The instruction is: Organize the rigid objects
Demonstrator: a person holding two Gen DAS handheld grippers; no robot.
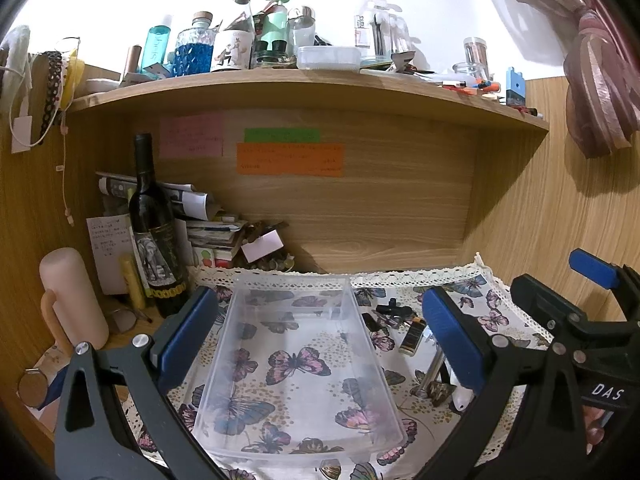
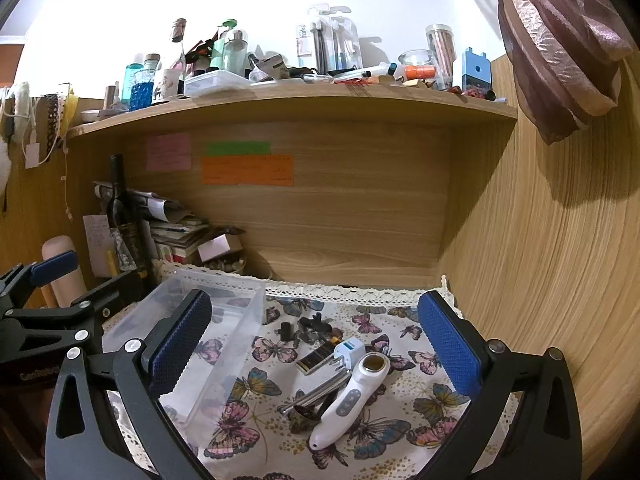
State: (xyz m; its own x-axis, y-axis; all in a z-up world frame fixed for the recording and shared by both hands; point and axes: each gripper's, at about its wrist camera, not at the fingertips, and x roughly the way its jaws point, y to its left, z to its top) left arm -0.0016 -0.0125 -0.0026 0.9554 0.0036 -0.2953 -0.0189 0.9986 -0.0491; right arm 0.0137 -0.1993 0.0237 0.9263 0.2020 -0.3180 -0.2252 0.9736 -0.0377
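Jaws of both the left gripper (image 1: 316,340) and right gripper (image 2: 316,348) stand wide apart, empty. Between the left jaws sits an empty clear bin (image 1: 298,364); between the right jaws lies a white handheld device (image 2: 350,398), the likely first pick—close across its slim handle. "DAS" shows on the right gripper's body.

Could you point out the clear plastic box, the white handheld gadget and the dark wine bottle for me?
clear plastic box (image 1: 298,364): left wrist view, on its see-through floor.
white handheld gadget (image 2: 347,400): right wrist view, on its button panel.
dark wine bottle (image 1: 154,216): left wrist view, on its shoulder.
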